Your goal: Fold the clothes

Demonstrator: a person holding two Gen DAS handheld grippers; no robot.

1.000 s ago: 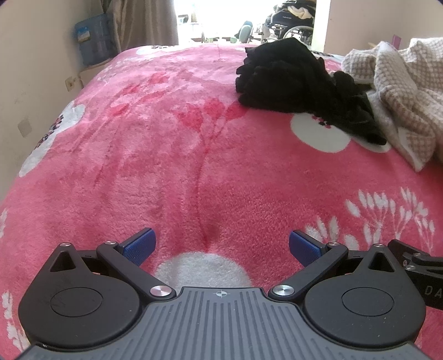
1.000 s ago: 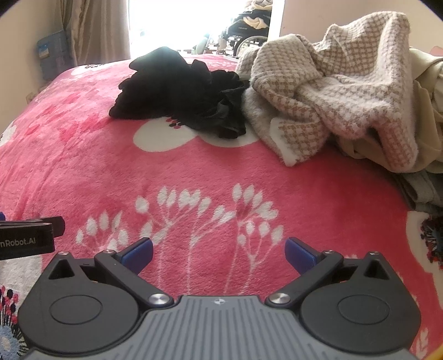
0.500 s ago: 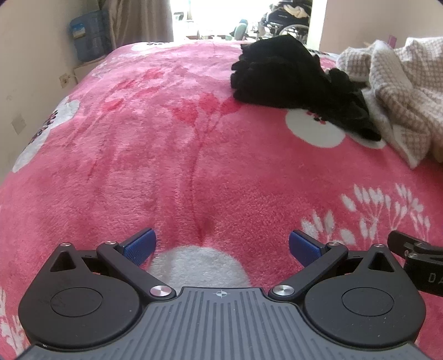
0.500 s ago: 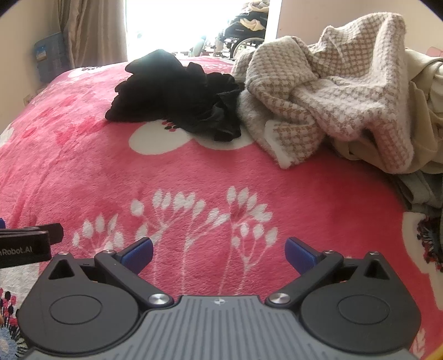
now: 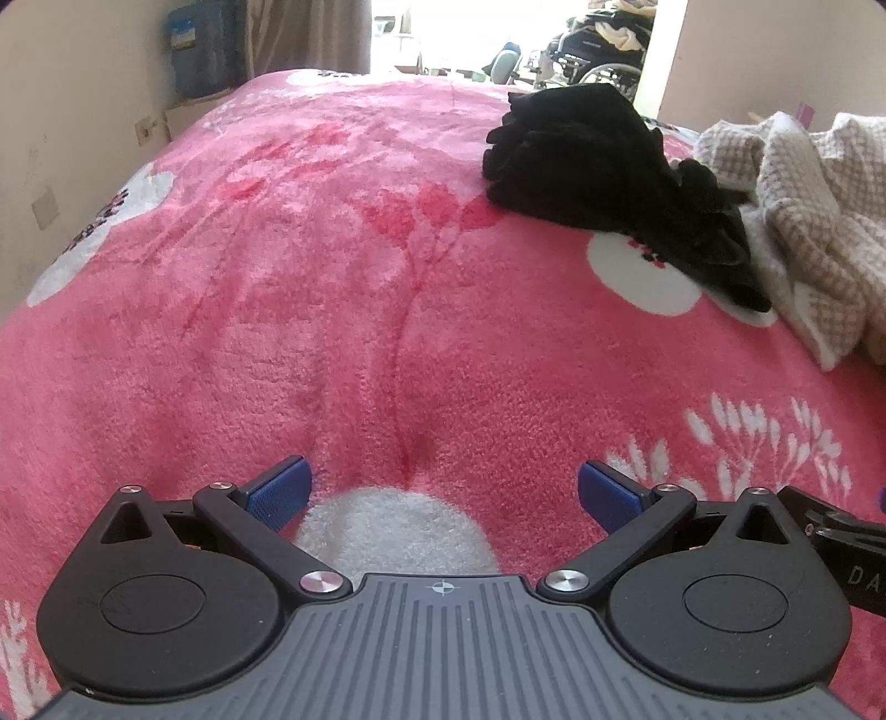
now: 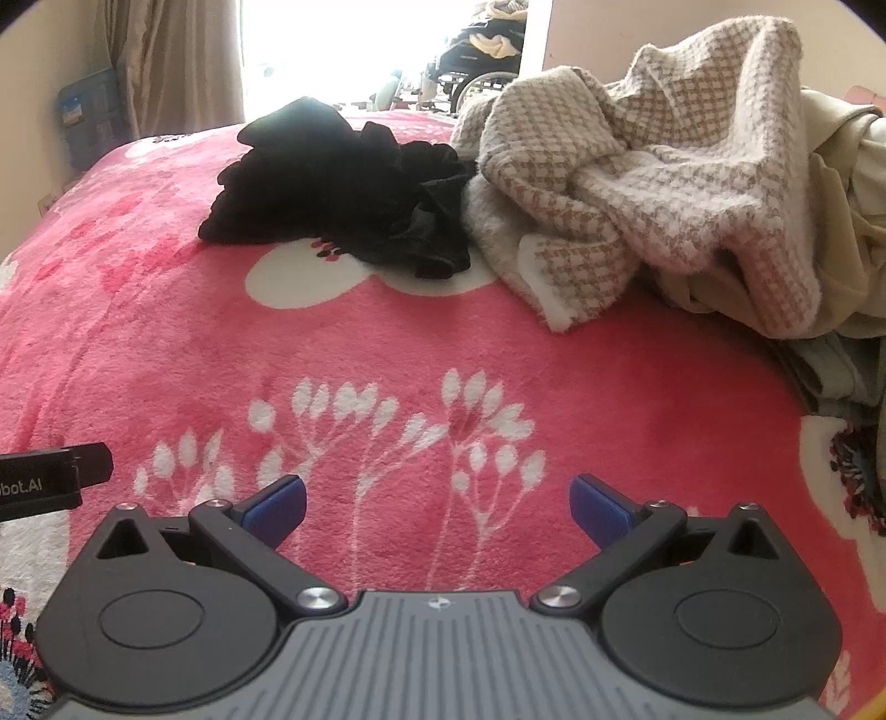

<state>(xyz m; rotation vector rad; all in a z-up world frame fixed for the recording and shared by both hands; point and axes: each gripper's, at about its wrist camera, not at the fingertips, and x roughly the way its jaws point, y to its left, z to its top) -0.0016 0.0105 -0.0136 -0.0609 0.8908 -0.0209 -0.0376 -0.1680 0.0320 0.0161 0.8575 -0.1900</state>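
A crumpled black garment (image 5: pixel 603 177) (image 6: pixel 349 194) lies in a heap on the pink flowered blanket (image 5: pixel 332 266) (image 6: pixel 166 343), far ahead of both grippers. Beside it on the right is a rumpled beige-and-white checked garment (image 5: pixel 814 216) (image 6: pixel 653 188), with tan and grey clothes (image 6: pixel 847 221) piled behind it. My left gripper (image 5: pixel 440 493) hovers low over bare blanket, open, with nothing between its blue pads. My right gripper (image 6: pixel 437 501) is also open and empty over the white flower print. Each gripper's body shows at the edge of the other's view.
A beige wall (image 5: pixel 61 111) runs along the left side of the bed, with a blue box (image 5: pixel 199 52) near the curtain (image 6: pixel 177 61). A wheelchair (image 5: pixel 598 61) stands in the bright doorway beyond the far end of the bed.
Both grippers have drifted slightly forward and lower over the blanket; the clothes sit a little nearer in view. Both stay open and empty.
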